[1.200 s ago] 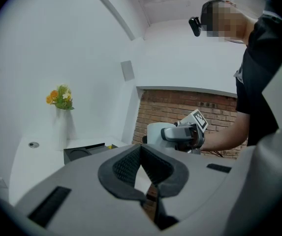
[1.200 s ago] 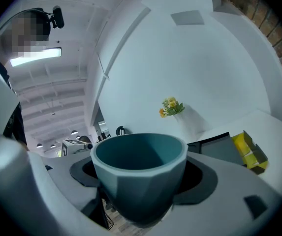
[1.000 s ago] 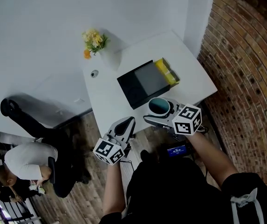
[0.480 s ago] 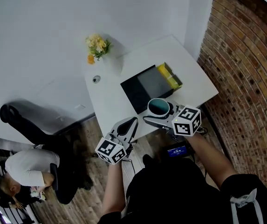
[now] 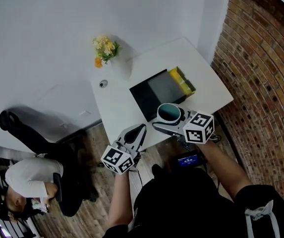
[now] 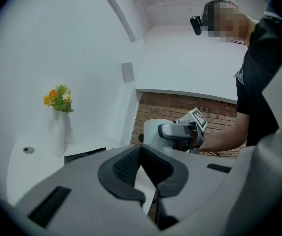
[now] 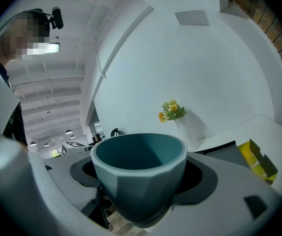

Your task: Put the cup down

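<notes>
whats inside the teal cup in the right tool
Only bare teal inner wall shows in the cup; nothing visible in it. In the right gripper view the near rim covers its bottom.

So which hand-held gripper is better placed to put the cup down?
Right. The right hand-held gripper already grips the teal cup by the white table's near edge. The left hand-held gripper is shut, empty and off the table.

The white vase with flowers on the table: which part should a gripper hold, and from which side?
Probably the vase mid-body, below the flowers, coming level from the open side of the table: it stands upright and slim near the wall, and the blooms block a grasp from above.
</notes>
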